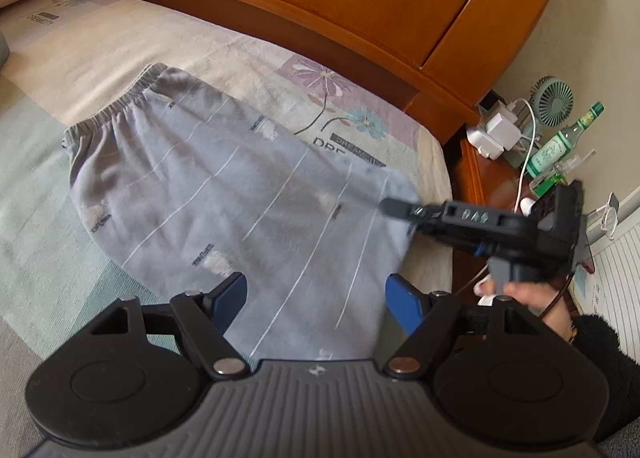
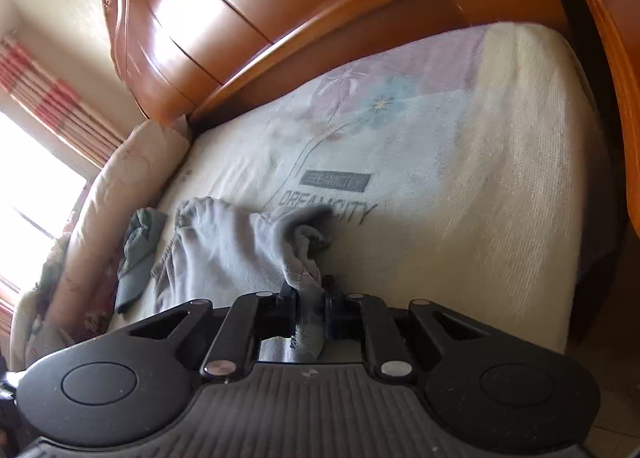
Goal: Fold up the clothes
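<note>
Right gripper [image 2: 310,308] jaws clamped on hem of grey striped fleece trousers [image 1: 224,194] lying on the floral-sheeted bed [image 1: 120,46]; left gripper [image 1: 316,298] jaws wide, above trousers.

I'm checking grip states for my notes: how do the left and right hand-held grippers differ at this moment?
The left hand-held gripper is open, its blue fingers spread wide with the grey pants showing between them; the right hand-held gripper is shut, pinching an edge of the pants. The left holds nothing; the right lifts its bunched edge off the bedsheet. Both are black, and both are at the same garment.
</note>
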Available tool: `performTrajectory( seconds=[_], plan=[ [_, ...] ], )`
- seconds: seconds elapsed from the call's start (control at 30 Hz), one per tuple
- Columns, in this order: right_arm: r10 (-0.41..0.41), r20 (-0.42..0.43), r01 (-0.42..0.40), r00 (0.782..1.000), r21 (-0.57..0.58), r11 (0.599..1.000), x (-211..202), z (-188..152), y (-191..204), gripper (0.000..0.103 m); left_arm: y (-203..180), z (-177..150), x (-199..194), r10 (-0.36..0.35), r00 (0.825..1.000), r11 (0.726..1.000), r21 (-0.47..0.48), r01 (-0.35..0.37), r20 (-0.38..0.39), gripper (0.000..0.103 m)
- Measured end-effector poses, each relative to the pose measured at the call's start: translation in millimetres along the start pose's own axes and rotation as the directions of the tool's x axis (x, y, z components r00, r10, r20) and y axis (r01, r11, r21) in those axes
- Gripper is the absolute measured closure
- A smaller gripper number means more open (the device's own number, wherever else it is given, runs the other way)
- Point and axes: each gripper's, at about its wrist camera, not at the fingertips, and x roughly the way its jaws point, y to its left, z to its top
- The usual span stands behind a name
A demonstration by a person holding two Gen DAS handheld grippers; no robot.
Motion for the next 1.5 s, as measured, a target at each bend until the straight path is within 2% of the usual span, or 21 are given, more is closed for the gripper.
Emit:
performTrajectory(
  seconds=[0.1,0.23,0.3,0.37,0.4,0.47,0.57,0.63,0.67,0.7,0.83,0.87,1.03,1.17,1.27,1.3,1.33,1.37,1.4,1.43,1.5],
  plan=[
    [-0.057,0.031,0.058,0.998,-0.058,0.997,-16.9,5.6,-2.2,0.087,0.1,-1.9,0.8,-0.012,1.0,1.0,0.015,0.012,0.005,0.026],
    [-0.095,0.056,0.1,0.994,-0.1,0.99,-33.4,12.7,-2.1,0.076,-0.3,-2.0,13.6,-0.044,0.999,0.999,0.002,0.044,0.021,0.026],
    [-0.081,0.081,0.091,0.993,-0.126,0.988,-40.8,19.5,-0.1,0.062,-1.3,-3.1,26.4,-0.058,0.998,0.998,-0.002,0.058,0.008,0.026],
    [-0.05,0.068,0.057,0.996,-0.104,0.993,-42.3,32.0,-4.1,0.051,-2.3,-5.9,40.1,-0.05,0.998,0.999,-0.01,0.049,-0.026,0.026],
    [-0.016,0.029,0.017,0.999,-0.051,0.999,-36.0,40.3,-9.7,0.047,-2.5,-7.9,44.0,-0.046,0.998,0.999,-0.009,0.046,-0.033,0.026],
    [0.032,-0.042,-0.03,0.999,0.05,0.998,-18.7,53.2,-20.7,0.047,-2.3,-11.3,48.6,-0.043,0.998,0.999,-0.007,0.042,-0.038,0.026],
    [0.073,-0.12,-0.054,0.99,0.155,0.986,7.0,64.6,-32.0,0.051,1.1,-12.4,48.3,-0.055,0.998,0.998,-0.024,0.054,-0.034,0.025],
    [0.087,-0.151,-0.057,0.985,0.19,0.98,20.7,67.6,-35.0,0.067,4.6,-12.0,47.0,-0.066,0.997,0.997,-0.044,0.064,-0.031,0.025],
    [0.088,-0.157,-0.057,0.984,0.195,0.979,24.6,69.1,-35.5,0.083,6.0,-11.9,46.5,-0.07,0.997,0.996,-0.053,0.068,-0.03,0.025],
    [0.077,-0.139,-0.053,0.987,0.168,0.984,21.1,70.5,-33.4,0.093,6.4,-11.9,46.2,-0.072,0.997,0.996,-0.058,0.07,-0.029,0.025],
    [0.035,-0.062,-0.031,0.997,0.062,0.998,7.3,76.2,-24.8,0.096,3.8,-10.5,43.0,-0.065,0.997,0.997,-0.05,0.063,-0.032,0.025],
    [0.026,-0.043,-0.024,0.999,0.036,0.999,3.8,77.6,-22.7,0.101,2.7,-9.9,41.9,-0.062,0.998,0.997,-0.044,0.06,-0.031,0.025],
    [-0.005,0.049,0.01,0.999,-0.099,0.995,-12.5,83.9,-10.5,0.094,2.4,5.7,35.2,-0.041,0.999,0.999,-0.015,0.042,0.019,0.025],
    [0.063,-0.034,-0.069,0.997,-0.264,0.962,-11.0,76.4,19.4,0.09,6.7,26.5,32.7,-0.017,0.995,1.0,0.004,0.016,0.095,0.025],
    [0.067,-0.13,-0.111,0.989,-0.362,0.925,12.6,53.7,32.3,0.088,21.7,32.1,53.9,0.012,0.997,1.0,-0.022,-0.011,0.076,0.024],
    [0.051,-0.152,-0.108,0.987,-0.394,0.913,20.0,46.6,34.9,0.088,26.9,33.8,61.2,0.022,0.997,0.999,-0.031,-0.02,0.068,0.026],
    [-0.004,-0.147,-0.06,0.989,-0.424,0.904,26.4,40.4,33.1,0.088,30.5,31.7,59.6,0.019,0.997,0.999,-0.043,-0.016,0.079,0.026],
    [-0.043,-0.14,-0.025,0.989,-0.449,0.893,29.8,36.0,32.0,0.096,34.0,29.1,57.1,0.015,0.996,0.998,-0.054,-0.01,0.093,0.025],
    [-0.045,-0.133,-0.021,0.99,-0.457,0.889,25.7,35.7,32.8,0.099,37.4,26.6,54.6,0.011,0.994,0.998,-0.066,-0.004,0.106,0.025],
    [-0.046,-0.126,-0.018,0.991,-0.466,0.884,21.6,35.4,33.6,0.099,38.8,26.3,49.1,0.023,0.994,0.997,-0.081,-0.015,0.102,0.025],
    [-0.049,-0.111,-0.011,0.993,-0.484,0.875,13.5,34.9,35.3,0.089,39.8,30.9,38.8,0.049,0.992,0.996,-0.075,-0.04,0.118,0.025]
  ],
)
